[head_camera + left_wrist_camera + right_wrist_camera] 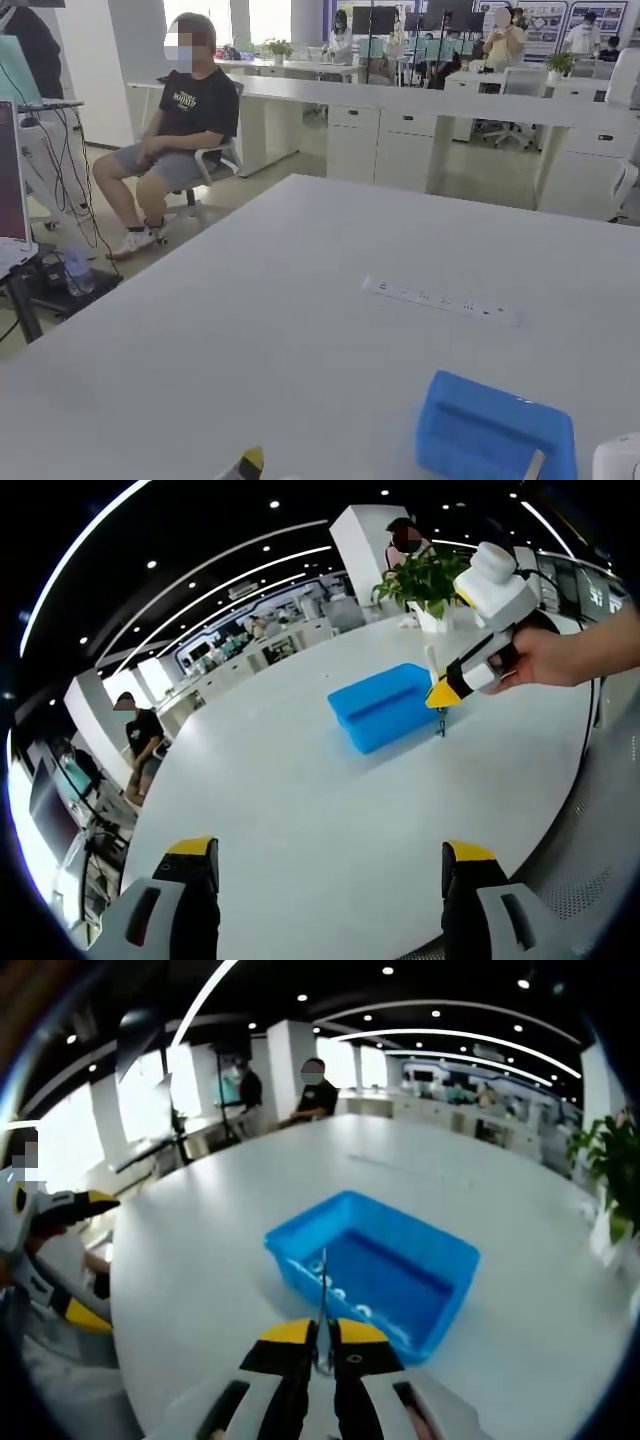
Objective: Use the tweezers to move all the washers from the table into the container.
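The container (495, 430) sits on the table (250, 330), at its near right. Washers (340, 1295) lie inside it. A power strip (440, 298) lies on the table behind the container. The tweezers (322, 1290) hang at the container's near edge. A person (180, 120) sits beyond the table's far left.

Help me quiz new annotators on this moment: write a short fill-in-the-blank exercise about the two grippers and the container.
1. The right gripper is shut on the ___.
2. The container is ___ in colour.
3. The left gripper holds nothing, and its jaws stand ___.
4. Several washers lie ___ the container.

Missing words: tweezers; blue; open; inside.
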